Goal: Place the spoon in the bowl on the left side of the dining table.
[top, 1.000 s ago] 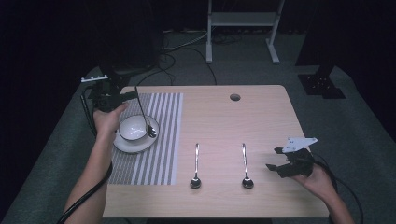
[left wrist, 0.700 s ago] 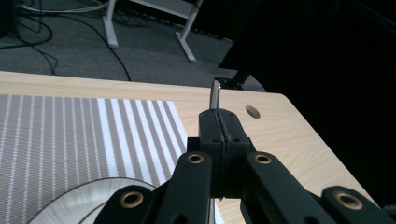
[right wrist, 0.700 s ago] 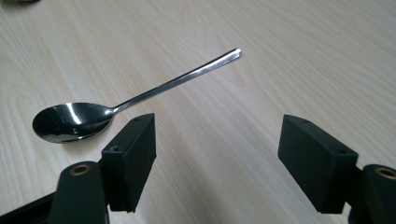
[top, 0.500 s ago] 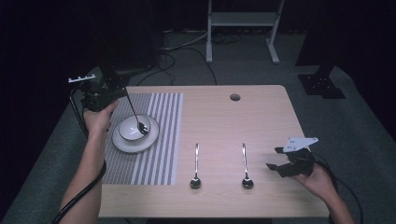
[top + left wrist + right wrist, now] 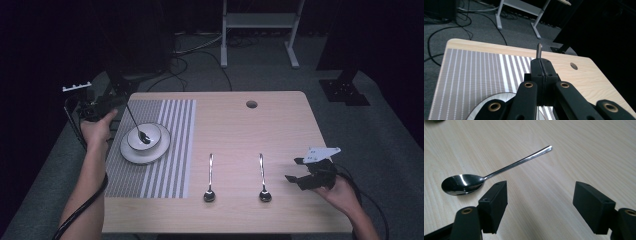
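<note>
Left gripper (image 5: 102, 107): left edge of the high view, clenched on the handle of a spoon (image 5: 136, 124), handle tip poking out above the jaws in the left gripper view.
Held spoon: tilted, head resting in the bowl (image 5: 144, 137).
Bowl: on a plate (image 5: 129, 151), left-centre, on the striped mat (image 5: 170, 145).
Right gripper (image 5: 296, 170): lower right, released, hovering above the table (image 5: 280, 125).
Nearest spoon (image 5: 496, 173): lying flat just beyond the left jaw.
Other spoon (image 5: 210, 179): lower centre, beside the mat.
</note>
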Demonstrator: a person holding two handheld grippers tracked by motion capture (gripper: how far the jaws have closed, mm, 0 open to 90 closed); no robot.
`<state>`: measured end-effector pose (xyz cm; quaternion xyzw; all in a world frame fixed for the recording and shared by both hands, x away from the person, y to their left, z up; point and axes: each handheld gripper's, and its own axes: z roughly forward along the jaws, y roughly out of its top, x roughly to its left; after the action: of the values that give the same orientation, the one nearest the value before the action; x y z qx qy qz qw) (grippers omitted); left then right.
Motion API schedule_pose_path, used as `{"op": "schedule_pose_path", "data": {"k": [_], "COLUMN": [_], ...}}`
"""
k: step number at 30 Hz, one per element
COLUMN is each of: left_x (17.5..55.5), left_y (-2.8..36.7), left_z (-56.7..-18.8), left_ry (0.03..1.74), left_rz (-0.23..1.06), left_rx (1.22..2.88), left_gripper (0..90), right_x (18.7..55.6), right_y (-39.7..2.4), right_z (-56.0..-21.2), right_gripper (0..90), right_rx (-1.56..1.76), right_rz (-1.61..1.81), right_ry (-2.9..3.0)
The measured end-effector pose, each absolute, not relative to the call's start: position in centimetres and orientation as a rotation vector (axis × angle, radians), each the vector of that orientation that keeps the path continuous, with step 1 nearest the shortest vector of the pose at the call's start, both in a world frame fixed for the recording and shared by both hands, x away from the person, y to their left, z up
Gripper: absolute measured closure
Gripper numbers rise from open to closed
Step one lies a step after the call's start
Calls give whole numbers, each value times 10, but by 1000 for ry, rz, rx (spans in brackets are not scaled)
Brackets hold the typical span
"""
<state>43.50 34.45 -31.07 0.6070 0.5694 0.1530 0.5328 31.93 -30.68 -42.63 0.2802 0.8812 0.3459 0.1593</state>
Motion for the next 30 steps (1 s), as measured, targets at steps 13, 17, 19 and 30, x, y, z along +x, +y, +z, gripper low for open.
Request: {"op": "schedule_pose_path", "data": {"k": [13, 17, 19, 30], "left_x": [435, 434, 434, 431], "left_y": [356, 359, 360, 366], "left_z": [-325, -330, -332, -347], "left_ry": [1406, 1419, 1425, 1455], "left_rz": [399, 410, 416, 431], "left_rx": [1419, 1402, 1401, 1393], "left_gripper": [900, 900, 900, 900], "right_x": [320, 320, 320, 319], "right_y": [-300, -299, -299, -301], "right_z": [-423, -424, -424, -427], "right_gripper": [266, 266, 265, 264], "right_rx": [773, 768, 770, 788], "right_rz": [1000, 1002, 1003, 1000], "right_ry": [2528, 2530, 2530, 2531]}}
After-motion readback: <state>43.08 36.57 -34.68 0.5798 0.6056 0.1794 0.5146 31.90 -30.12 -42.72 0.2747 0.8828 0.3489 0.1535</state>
